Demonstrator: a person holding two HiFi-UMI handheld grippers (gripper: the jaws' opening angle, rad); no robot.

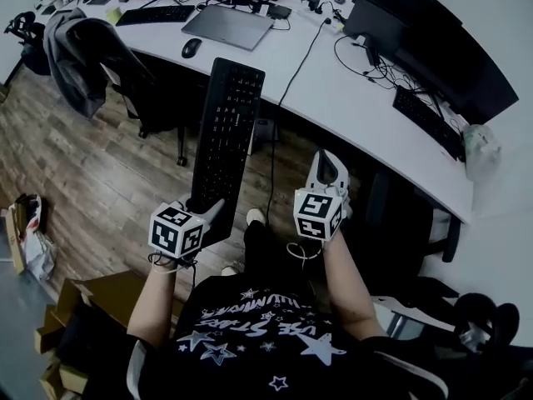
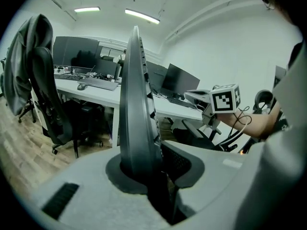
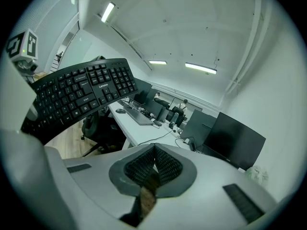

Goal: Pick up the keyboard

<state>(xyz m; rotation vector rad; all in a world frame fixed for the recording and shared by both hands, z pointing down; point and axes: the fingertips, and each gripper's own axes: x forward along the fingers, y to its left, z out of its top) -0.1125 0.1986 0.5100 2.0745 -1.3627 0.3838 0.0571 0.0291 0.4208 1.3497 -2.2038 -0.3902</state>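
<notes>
Left gripper [image 1: 206,210] clenched on the near end of the black keyboard [image 1: 226,132]. In the left gripper view the board stood edge-on between my jaws, with the pads pressed against both of its faces.

Keyboard was off the desk [image 1: 333,98] and in the air above the wooden floor [image 1: 83,182]. Its long axis ran away from me toward the desk edge. The key side showed in the head view and in the right gripper view.

Right gripper [image 1: 327,167] was just to the right of the keyboard and apart from it. Its jaws were pressed together with nothing between them. It pointed toward the desk.

On the white curved desk:
- a closed grey laptop [image 1: 227,25]
- a mouse [image 1: 191,47] just beside the laptop's near left corner
- a second keyboard [image 1: 155,13] farther left
- a dark cable [image 1: 293,77] trailing across the top and over the front edge
- dark monitors [image 1: 433,48] along the right side

A chair [image 1: 137,86] stood at the desk to my left, with a grey jacket [image 1: 79,57] draped over its back.
</notes>
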